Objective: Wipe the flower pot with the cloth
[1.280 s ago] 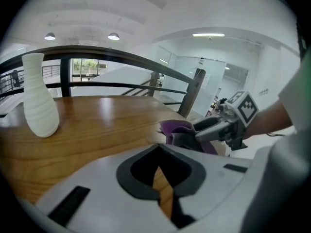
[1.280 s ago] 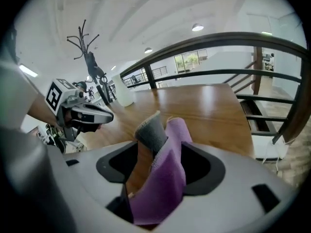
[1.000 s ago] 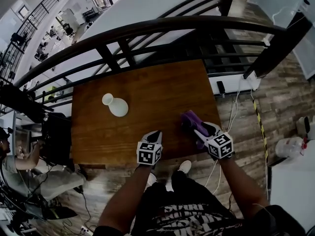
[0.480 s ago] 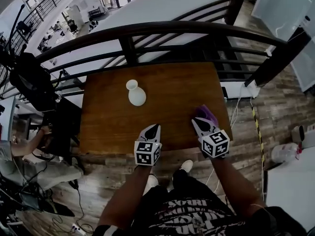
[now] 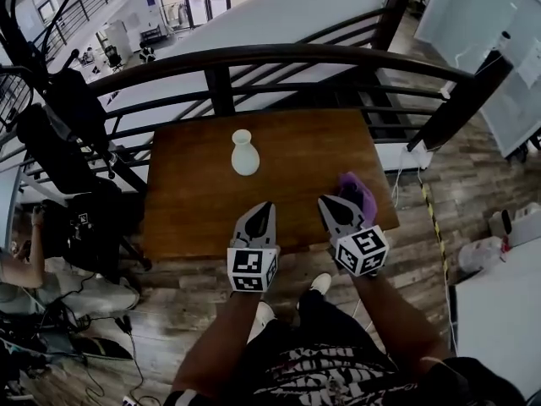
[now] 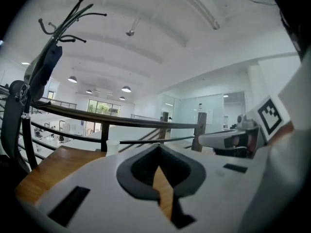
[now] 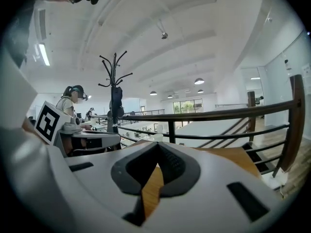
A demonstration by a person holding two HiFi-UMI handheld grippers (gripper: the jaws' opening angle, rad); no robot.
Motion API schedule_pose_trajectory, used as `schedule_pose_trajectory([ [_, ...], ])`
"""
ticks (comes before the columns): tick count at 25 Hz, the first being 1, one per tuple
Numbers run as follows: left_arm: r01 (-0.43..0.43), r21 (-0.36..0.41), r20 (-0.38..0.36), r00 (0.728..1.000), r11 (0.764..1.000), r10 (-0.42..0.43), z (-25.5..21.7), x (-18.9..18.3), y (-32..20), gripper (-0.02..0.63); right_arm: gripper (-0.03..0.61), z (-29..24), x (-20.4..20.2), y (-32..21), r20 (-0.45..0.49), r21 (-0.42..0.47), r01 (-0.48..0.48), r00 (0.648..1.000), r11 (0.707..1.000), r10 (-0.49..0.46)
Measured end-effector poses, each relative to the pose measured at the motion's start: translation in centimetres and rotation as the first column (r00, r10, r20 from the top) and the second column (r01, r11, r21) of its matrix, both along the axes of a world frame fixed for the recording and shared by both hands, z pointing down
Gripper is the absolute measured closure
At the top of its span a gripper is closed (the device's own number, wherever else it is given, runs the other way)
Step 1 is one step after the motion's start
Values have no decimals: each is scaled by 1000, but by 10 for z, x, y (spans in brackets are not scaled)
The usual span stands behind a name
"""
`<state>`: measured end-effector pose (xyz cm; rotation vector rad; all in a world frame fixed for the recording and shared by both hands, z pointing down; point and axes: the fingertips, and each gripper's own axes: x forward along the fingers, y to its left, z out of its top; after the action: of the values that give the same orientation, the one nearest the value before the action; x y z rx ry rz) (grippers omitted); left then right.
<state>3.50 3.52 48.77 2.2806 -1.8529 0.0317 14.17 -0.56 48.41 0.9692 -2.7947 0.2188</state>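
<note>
A white flower pot (image 5: 245,153) stands upright on the far middle of the wooden table (image 5: 186,218). The purple cloth (image 5: 358,194) lies crumpled at the table's front right edge. My right gripper (image 5: 326,204) hovers just left of the cloth, shut and empty. My left gripper (image 5: 263,209) hangs beside it over the front edge, jaws also shut with nothing in them. In the left gripper view the gripper (image 6: 158,146) points level at the pot (image 6: 112,147) by the railing. The right gripper (image 7: 158,145) likewise faces the pot (image 7: 158,138).
A black metal railing (image 5: 254,57) curves round the table's far side. A coat stand with dark clothes (image 5: 59,134) is at the left, and a seated person (image 5: 17,269) is lower left. Cables (image 5: 423,201) trail over the wood floor at the right.
Both grippers have lifted off the table's front edge and now point more level. The right gripper was over the cloth and now sits beside it, with the cloth left on the table.
</note>
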Motion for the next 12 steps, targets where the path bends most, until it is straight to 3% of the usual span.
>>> schedule_pose_trajectory([
  [6,-3,-3,-37,999,1000,3,-16,3,33,615,580,-19,-2,39,-11,29,-9,1000,1000,9],
  [12,24,-7,-19,1000,1000,-24,-16,10,31,615,580,-19,11,32,1,18,6,1000,1000,-6],
])
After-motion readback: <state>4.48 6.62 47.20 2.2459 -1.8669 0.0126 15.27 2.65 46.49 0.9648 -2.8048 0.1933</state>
